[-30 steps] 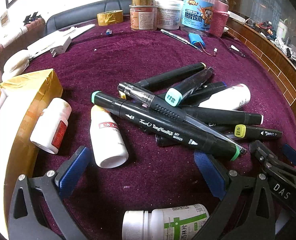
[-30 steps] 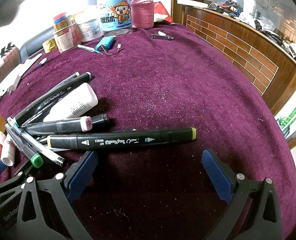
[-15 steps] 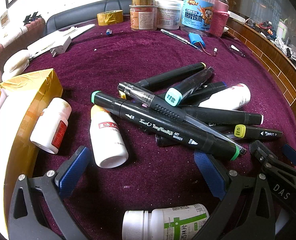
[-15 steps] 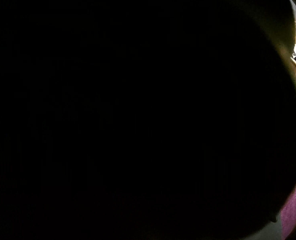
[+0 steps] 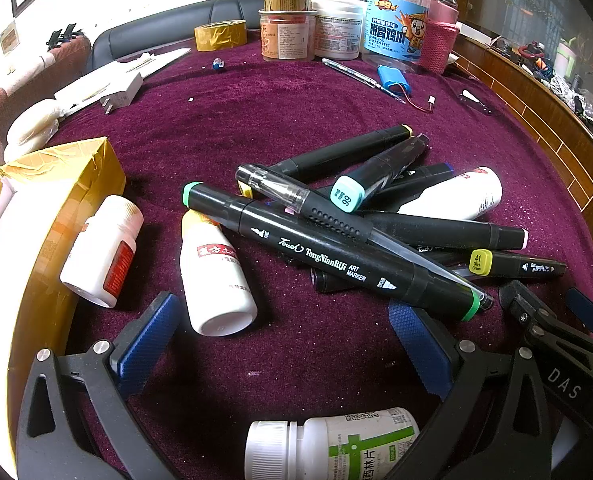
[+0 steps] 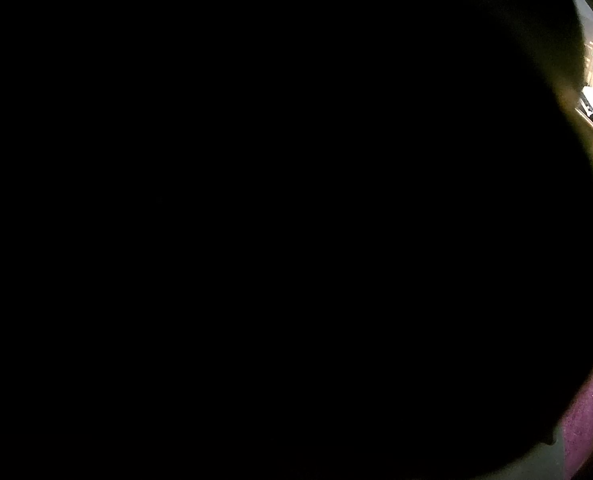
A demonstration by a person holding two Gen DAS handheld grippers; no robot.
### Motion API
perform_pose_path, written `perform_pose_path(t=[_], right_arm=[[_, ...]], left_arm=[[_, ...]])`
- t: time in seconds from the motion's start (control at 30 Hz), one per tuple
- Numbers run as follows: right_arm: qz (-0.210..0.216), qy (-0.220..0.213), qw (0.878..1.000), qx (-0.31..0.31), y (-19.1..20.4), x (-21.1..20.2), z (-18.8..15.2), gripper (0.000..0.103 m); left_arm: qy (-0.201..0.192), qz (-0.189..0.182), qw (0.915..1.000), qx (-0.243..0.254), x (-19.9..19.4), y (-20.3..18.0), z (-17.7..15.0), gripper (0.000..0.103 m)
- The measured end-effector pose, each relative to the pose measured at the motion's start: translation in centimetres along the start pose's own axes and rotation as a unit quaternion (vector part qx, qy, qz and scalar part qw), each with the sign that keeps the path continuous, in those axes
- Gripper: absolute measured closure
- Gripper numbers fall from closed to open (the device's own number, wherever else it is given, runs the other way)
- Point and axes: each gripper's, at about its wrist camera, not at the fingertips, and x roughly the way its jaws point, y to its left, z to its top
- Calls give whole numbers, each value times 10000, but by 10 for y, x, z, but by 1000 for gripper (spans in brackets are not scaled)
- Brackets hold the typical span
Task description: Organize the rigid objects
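The left gripper [image 5: 280, 344] hovers low over the desk [image 5: 296, 120] with its blue fingers [image 5: 148, 340] spread wide and nothing between them. Straight ahead of the gap lies the heap of markers [image 5: 376, 220]. The topmost, a black green-capped marker [image 5: 328, 258], runs on a slant from upper left to lower right, so its long axis crosses the fingers' line at an angle; its lower end lies just off the tip of the right-hand finger. A clear pen [image 5: 336, 220] rests along it. A white bottle [image 5: 216, 276] lies just ahead of the gap, toward its left finger, base toward the camera, and a second bottle [image 5: 104, 248] lies beside the gold box [image 5: 48, 208]. A green-labelled bottle [image 5: 336, 444] sits under the gripper body.

The right gripper [image 5: 544, 320] shows at the lower right of the left view, close to the olive-capped marker [image 5: 512, 264]; its own camera is almost wholly dark, and I cannot tell how its fingers stand.

The left looks better placed for the white bottle or the top marker; a turn of the wrist would probably be needed to close squarely across the marker.
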Motion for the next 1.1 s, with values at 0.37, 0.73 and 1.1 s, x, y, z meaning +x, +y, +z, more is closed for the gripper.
perform_pose_path(t=[0.37,0.73,1.1], right_arm=[[1,6,10000,1,0,0,0,1],[-1,6,10000,0,0,-1,0,1],[1,1,10000,2,1,0,1,1]], left_arm=[[1,-1,10000,0,0,0,0,0],[1,-1,10000,-1,0,0,0,0],[3,-2,10000,-1,0,1,0,0]])
